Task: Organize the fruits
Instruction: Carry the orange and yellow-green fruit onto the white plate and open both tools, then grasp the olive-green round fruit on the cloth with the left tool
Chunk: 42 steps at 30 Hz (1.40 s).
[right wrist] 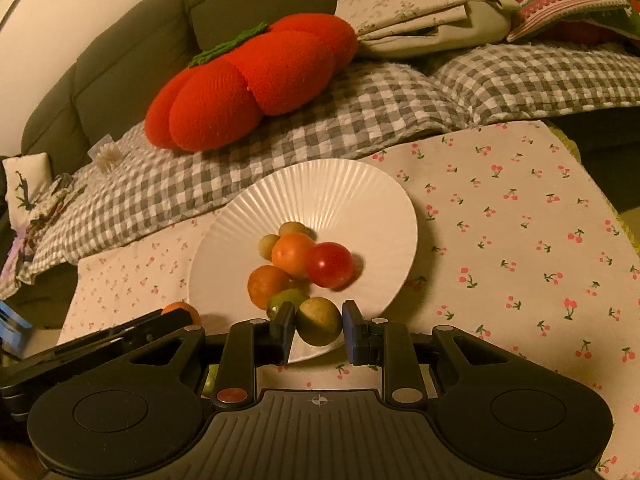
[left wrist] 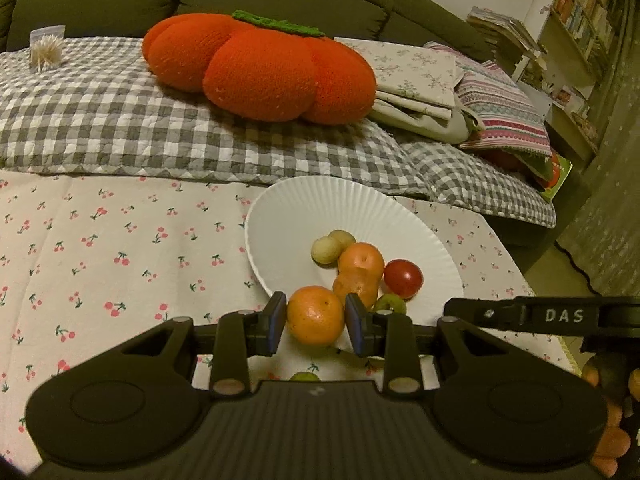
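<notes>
Left gripper (left wrist: 316, 322): pinching orange (left wrist: 315, 314), carried at near rim of white plate (left wrist: 288, 216) for drop beside fruit pile just ahead.
Right gripper (right wrist: 319, 326): pinching green fruit (right wrist: 319, 321) over same rim, likewise bound for pile.

We see a white ribbed plate (right wrist: 320, 184) on the cherry-print cloth, holding two oranges (right wrist: 292, 254), a red tomato (right wrist: 329, 265), two pale round fruits (left wrist: 326, 250) and a green one (right wrist: 282, 300). A third orange (left wrist: 315, 314) sits clamped over the near rim, and a yellow-green fruit (right wrist: 319, 321) likewise.
</notes>
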### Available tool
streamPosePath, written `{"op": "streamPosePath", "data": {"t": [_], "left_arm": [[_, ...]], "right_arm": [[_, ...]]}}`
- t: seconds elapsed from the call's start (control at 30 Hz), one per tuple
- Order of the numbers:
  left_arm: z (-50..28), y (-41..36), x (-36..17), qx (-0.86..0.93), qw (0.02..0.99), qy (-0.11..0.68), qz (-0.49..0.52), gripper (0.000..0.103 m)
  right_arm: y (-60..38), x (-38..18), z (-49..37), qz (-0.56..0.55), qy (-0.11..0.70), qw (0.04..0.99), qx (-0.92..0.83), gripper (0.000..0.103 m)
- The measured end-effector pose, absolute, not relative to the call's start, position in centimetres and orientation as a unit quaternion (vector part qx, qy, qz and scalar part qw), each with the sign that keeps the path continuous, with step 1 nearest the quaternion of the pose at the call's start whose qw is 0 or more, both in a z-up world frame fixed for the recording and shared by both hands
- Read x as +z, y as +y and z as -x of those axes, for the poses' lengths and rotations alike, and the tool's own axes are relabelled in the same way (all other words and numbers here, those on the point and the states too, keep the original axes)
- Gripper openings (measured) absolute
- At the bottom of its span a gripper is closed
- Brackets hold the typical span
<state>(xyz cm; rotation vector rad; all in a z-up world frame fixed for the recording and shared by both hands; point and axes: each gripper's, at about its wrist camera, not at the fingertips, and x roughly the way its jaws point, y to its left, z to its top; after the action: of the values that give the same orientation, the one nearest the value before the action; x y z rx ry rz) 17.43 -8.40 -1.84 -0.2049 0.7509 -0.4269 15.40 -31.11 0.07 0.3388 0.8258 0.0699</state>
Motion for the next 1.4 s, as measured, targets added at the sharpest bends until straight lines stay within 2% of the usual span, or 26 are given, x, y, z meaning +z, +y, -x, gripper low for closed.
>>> {"op": "streamPosePath", "data": {"t": [0.27, 0.3, 0.33, 0.43, 0.5, 0.7, 1.4], "left_arm": [[-18.3, -9.3, -2.5, -0.211, 0.905, 0.359, 0.086, 0.031], [-18.4, -9.3, -2.5, -0.211, 0.904, 0.361, 0.086, 0.035], [-18.4, -9.3, -2.5, -0.211, 0.903, 0.364, 0.087, 0.042], [-18.1, -9.0, -2.2, -0.210, 0.906, 0.355, 0.095, 0.059], [-18.1, -8.7, -1.9, -0.206, 0.908, 0.352, 0.097, 0.063], [-18.4, -7.2, -1.7, -0.191, 0.903, 0.361, 0.129, 0.063], [-15.0, -6.9, -2.7, -0.177, 0.897, 0.396, 0.091, 0.063]], "right_arm": [[-30.6, -1.0, -16.2, -0.159, 0.406, 0.900, 0.033, 0.024], [-30.6, -1.1, -16.2, -0.159, 0.405, 0.899, 0.034, 0.026], [-30.5, -1.1, -16.3, -0.160, 0.405, 0.899, 0.037, 0.029], [-30.7, -1.0, -16.3, -0.164, 0.401, 0.901, 0.032, 0.029], [-31.1, -0.6, -16.3, -0.174, 0.393, 0.902, 0.028, 0.032], [-31.9, 0.5, -15.9, -0.192, 0.382, 0.904, 0.021, 0.033], [-30.6, 0.7, -14.2, -0.185, 0.396, 0.899, 0.033, 0.037]]}}
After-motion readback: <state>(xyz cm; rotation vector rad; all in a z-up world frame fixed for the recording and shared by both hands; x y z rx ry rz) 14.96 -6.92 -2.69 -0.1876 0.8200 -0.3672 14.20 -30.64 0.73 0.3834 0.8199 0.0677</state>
